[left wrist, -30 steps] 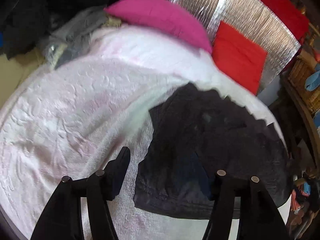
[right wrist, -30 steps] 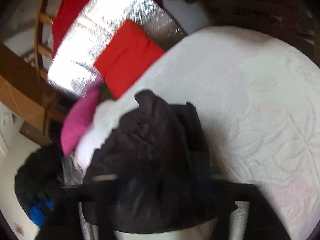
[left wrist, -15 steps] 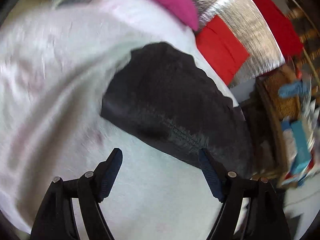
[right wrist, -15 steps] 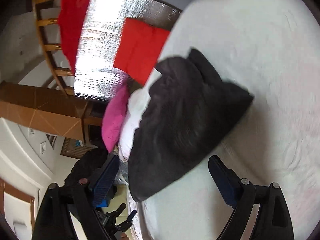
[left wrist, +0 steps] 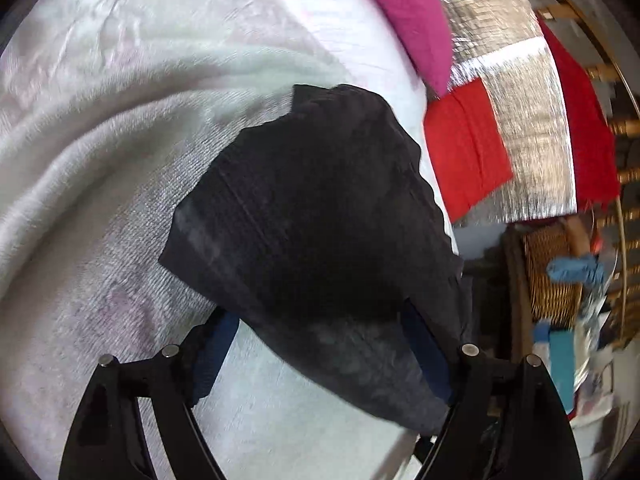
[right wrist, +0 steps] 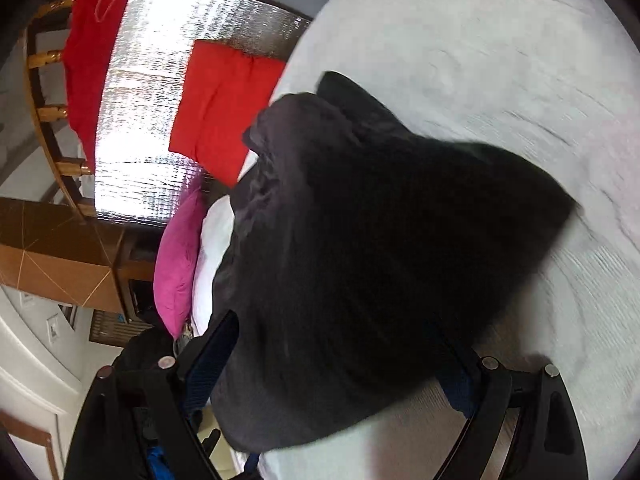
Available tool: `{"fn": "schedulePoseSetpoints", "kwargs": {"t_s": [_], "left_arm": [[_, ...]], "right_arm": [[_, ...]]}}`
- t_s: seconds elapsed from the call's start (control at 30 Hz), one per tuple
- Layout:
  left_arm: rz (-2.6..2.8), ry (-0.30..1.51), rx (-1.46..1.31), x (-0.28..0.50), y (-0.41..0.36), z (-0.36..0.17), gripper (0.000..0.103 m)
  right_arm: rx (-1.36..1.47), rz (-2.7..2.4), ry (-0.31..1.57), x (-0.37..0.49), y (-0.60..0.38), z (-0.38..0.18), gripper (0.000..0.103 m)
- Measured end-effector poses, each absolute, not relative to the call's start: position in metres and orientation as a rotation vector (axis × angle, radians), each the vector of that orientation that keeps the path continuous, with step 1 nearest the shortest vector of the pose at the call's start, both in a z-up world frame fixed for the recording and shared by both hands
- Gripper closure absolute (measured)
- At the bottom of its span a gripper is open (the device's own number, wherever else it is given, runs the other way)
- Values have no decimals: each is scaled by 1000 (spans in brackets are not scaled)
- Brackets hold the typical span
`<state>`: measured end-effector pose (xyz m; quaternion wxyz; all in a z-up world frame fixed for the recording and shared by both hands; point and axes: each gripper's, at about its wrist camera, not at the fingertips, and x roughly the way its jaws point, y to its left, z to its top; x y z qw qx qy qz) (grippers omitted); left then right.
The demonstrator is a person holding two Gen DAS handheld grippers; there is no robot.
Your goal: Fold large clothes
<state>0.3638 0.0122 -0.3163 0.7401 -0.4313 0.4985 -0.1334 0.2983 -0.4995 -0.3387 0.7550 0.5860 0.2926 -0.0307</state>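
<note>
While both views are blurred by motion, the largest thing shown is the bed [left wrist: 100, 160], covered by a white textured bedspread [right wrist: 500, 60]. At its far end a silver quilted headboard panel [left wrist: 520, 120] is seen, with a red cloth [left wrist: 584, 128] draped over a wooden rail and a red cushion [right wrist: 224, 108] propped against the panel. A magenta pillow [left wrist: 404, 16] is laid at the head of the bed, beside the red cushion. A wicker basket [left wrist: 552, 272] is visible beyond the bed's edge.

The black garment [left wrist: 320, 220] is shown lying in a folded heap on the bedspread, near the bed's edge on the cushion side; its near hem reaches between the fingers of both tools.

The left tool [left wrist: 324, 348] is held wide open, its jaws having just been opening; the garment's edge lies between them, covering the fingertips, and no clamping by the pads can be made out. The right tool [right wrist: 336, 360] is likewise spread wide, with the garment's near edge between its blue-padded fingers [right wrist: 212, 356] and not gripped.
</note>
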Motion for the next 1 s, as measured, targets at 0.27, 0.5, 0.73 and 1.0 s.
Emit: {"fn": "schedulePoseSetpoints", "kwargs": {"t_s": [0.27, 0.5, 0.73, 1.0], "left_arm": [[-263, 1056, -1024, 373, 9, -322, 25], [-232, 1037, -894, 371, -5, -304, 65], [-257, 1002, -809, 343, 1, -277, 76], [-272, 1036, -763, 273, 18, -272, 76]], "right_arm": [[1236, -153, 582, 314, -502, -339, 21], [1123, -187, 577, 302, -498, -324, 59], [1077, -167, 566, 281, -489, -310, 63], [1036, -129, 609, 211, -481, -308, 63]]}}
